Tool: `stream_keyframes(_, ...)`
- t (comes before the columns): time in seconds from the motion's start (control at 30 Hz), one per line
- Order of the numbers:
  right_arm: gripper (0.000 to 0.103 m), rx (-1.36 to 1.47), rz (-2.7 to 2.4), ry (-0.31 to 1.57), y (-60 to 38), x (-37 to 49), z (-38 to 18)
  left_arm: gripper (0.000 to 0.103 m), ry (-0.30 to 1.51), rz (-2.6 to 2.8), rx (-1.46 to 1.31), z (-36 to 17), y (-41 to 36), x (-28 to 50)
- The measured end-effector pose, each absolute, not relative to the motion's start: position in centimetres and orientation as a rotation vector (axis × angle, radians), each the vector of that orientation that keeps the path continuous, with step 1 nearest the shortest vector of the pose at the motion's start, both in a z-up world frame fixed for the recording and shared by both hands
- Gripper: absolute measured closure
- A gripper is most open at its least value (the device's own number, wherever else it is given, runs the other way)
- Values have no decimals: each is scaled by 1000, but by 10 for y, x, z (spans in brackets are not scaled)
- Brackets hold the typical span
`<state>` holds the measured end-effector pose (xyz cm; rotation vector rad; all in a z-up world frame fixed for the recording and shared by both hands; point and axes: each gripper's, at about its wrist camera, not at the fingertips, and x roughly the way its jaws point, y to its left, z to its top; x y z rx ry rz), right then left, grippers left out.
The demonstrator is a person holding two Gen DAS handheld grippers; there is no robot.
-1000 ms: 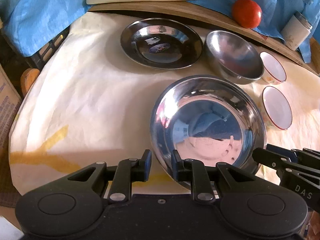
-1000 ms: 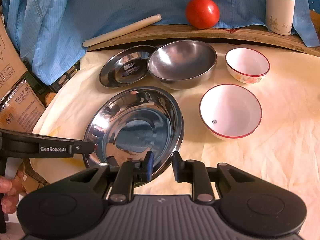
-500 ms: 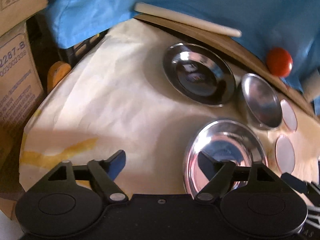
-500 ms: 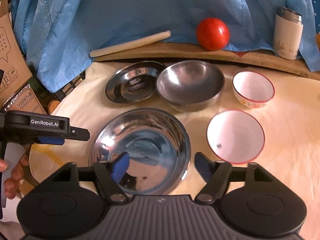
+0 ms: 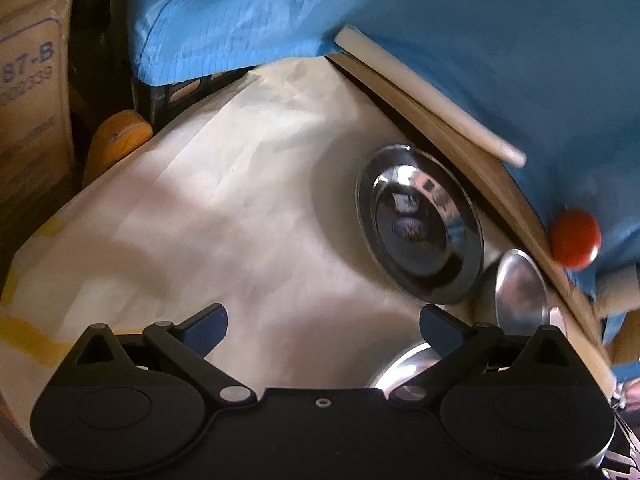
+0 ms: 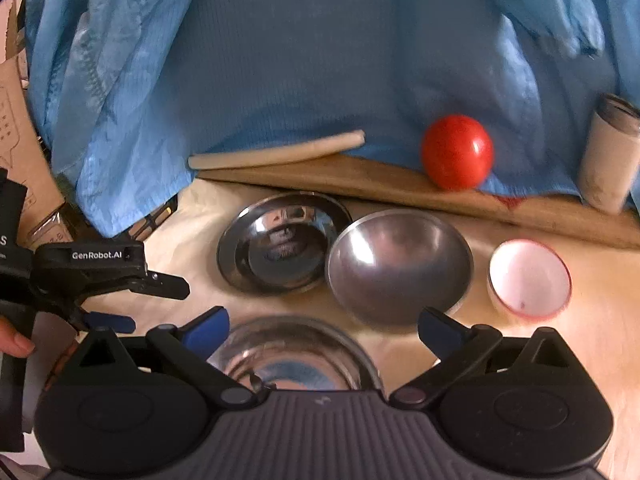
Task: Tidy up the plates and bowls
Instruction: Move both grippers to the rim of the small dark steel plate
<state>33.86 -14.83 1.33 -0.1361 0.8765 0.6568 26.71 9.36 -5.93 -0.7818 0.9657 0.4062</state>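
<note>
A large steel plate (image 6: pixel 292 356) lies on the cloth-covered table just in front of my open, empty right gripper (image 6: pixel 324 326); its edge shows in the left wrist view (image 5: pixel 404 364). Behind it stand a smaller steel plate (image 6: pixel 276 248), a steel bowl (image 6: pixel 400 268) and a white red-rimmed bowl (image 6: pixel 530 278). My left gripper (image 5: pixel 322 326) is open and empty over bare cloth, left of the small steel plate (image 5: pixel 418 230) and the steel bowl (image 5: pixel 520 292). The left gripper also shows in the right wrist view (image 6: pixel 132 300).
A wooden board (image 6: pixel 360 184) runs along the back with a tomato (image 6: pixel 456 152), a pale rolling pin (image 6: pixel 276 152) and a white cup (image 6: pixel 608 164). Blue fabric (image 6: pixel 320 60) hangs behind. Cardboard boxes (image 5: pixel 28 120) and a black crate (image 5: pixel 176 96) stand at the left.
Both grippers have opened and let go of the large steel plate, which now rests on the table. Both have drawn back; the left one swung left.
</note>
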Motion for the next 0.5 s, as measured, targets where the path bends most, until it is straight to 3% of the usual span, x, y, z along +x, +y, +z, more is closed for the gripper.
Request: stream_keyframes(0.5,0,-176,762,925,-83,429,14,1,969,386,-837,-83,104,305)
